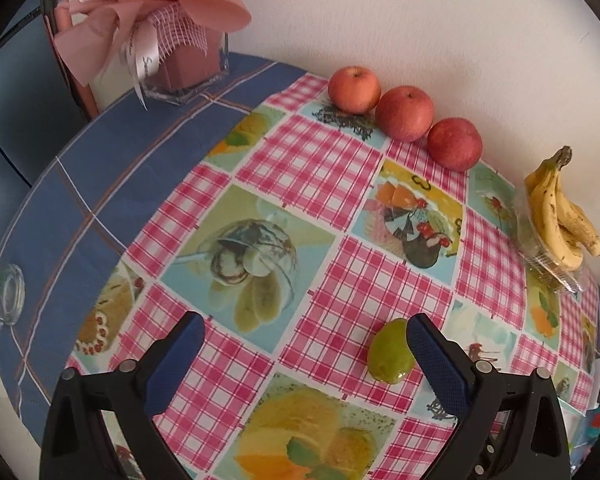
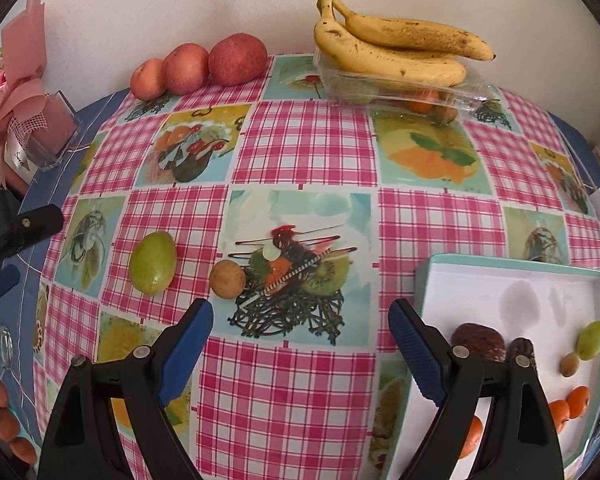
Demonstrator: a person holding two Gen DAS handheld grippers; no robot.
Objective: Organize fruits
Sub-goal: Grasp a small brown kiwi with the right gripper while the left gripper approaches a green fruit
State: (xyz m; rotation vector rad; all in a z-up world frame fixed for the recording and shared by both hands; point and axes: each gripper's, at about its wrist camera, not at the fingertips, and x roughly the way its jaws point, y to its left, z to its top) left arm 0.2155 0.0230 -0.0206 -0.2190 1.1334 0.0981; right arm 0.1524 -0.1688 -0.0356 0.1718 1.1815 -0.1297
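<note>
My left gripper (image 1: 306,344) is open above the checked tablecloth. A green oval fruit (image 1: 388,354) lies on the cloth just inside its right-hand finger (image 1: 436,360), which partly covers it; the pads do not press on it. My right gripper (image 2: 300,314) also stands wide open with nothing between its fingers. Ahead of it to the left lie the same green fruit (image 2: 153,263) and a small round brown fruit (image 2: 227,280). A white box with a teal rim (image 2: 508,268) at the right holds several small fruits: brown (image 2: 478,340), green (image 2: 591,334) and orange (image 2: 578,400).
Three red apples (image 1: 405,113) line the wall. Bananas (image 2: 396,48) rest on a clear plastic container (image 2: 404,94). A glass vase with a pink bouquet (image 1: 180,68) stands at the back left, a glass mug (image 1: 0,296) at the left edge. One of the left gripper's fingers (image 2: 36,220) shows at the right wrist view's left edge.
</note>
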